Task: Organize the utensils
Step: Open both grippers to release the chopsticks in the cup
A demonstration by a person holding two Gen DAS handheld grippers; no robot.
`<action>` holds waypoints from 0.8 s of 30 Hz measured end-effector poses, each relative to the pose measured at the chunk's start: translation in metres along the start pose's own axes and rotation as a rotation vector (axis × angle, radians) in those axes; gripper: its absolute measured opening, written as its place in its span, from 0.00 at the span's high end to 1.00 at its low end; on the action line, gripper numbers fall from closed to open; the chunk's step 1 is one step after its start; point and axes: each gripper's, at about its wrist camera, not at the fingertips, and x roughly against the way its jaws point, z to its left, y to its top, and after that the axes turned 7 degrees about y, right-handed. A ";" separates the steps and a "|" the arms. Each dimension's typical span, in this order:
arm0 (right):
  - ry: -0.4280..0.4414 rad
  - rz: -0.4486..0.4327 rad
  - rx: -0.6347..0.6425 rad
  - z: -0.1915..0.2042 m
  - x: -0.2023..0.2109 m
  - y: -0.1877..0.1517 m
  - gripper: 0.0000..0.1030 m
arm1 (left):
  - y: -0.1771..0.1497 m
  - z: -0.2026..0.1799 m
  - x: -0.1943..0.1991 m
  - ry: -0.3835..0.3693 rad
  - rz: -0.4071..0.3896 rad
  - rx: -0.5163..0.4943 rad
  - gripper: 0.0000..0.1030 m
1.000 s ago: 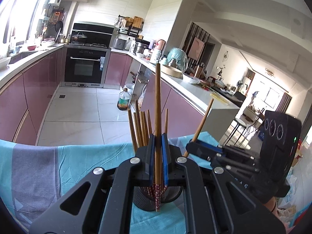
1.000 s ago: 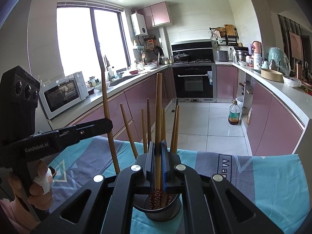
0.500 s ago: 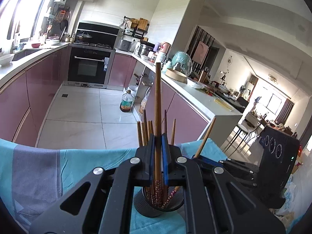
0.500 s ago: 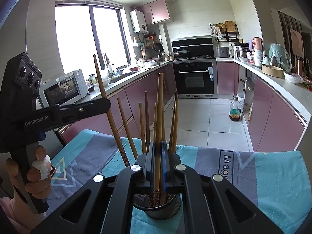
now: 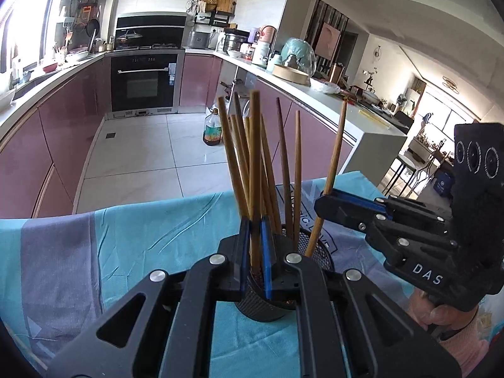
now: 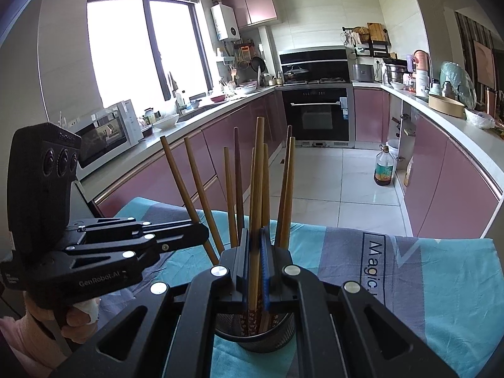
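Most chopsticks (image 5: 285, 170) already stand in the mesh holder (image 5: 321, 252), and the left gripper (image 5: 254, 245) and right gripper (image 6: 255, 252) each pinch one last chopstick over it

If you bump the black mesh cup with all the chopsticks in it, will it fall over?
Maybe. The black mesh cup looks narrow, and the long wooden chopsticks stick up far above its rim, so it is probably top-heavy. It also stands on a wrinkly teal cloth, so it might wobble instead of sliding.
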 end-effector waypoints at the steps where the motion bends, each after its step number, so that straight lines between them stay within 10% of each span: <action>1: 0.000 0.000 -0.003 -0.001 -0.001 0.000 0.95 | -0.002 -0.001 -0.004 0.006 0.005 -0.002 0.92; 10: 0.018 0.010 -0.034 -0.006 -0.008 0.003 0.93 | -0.010 0.008 -0.020 0.032 0.020 0.007 0.74; 24: -0.004 -0.023 -0.037 0.000 0.003 -0.005 0.49 | -0.021 0.018 -0.008 0.091 -0.034 0.022 0.31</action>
